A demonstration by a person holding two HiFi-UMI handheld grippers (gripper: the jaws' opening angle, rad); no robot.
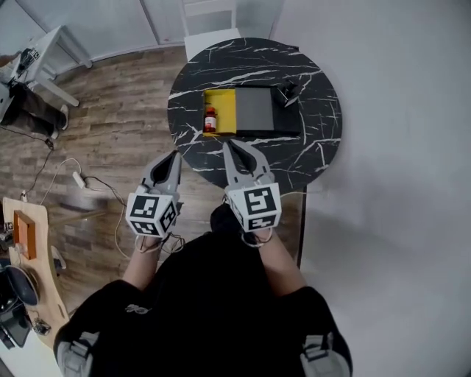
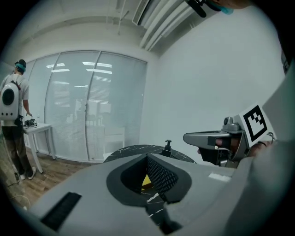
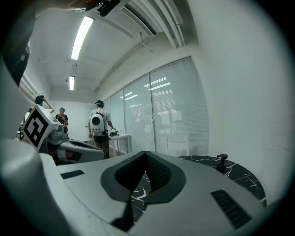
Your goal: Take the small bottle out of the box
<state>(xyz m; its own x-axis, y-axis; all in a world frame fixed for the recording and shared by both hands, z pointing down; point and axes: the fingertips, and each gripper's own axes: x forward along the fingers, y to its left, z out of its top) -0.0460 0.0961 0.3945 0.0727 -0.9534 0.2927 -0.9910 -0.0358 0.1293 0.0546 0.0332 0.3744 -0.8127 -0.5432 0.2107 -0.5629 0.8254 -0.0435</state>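
A small bottle (image 1: 210, 120) with a red label and white cap lies in the yellow-lined left part of an open box (image 1: 224, 99). The box sits on a round black marble table (image 1: 309, 147), and a dark grey panel (image 1: 254, 109) fills its right part. My left gripper (image 1: 175, 155) hovers at the table's near-left edge, shut and empty. My right gripper (image 1: 237, 145) is over the table's near edge, just short of the box, also shut on nothing. In the left gripper view a bit of yellow box (image 2: 146, 180) shows below the closed jaws (image 2: 148, 159). The right gripper (image 3: 146, 154) looks across the table (image 3: 239, 173).
A small black upright knob (image 1: 287, 93) stands by the box's far right corner. A white chair (image 1: 210, 22) stands beyond the table, and a grey wall runs close along the right. On the wooden floor at left lie a power strip and cables (image 1: 79, 179). People stand at a far desk (image 3: 97, 124).
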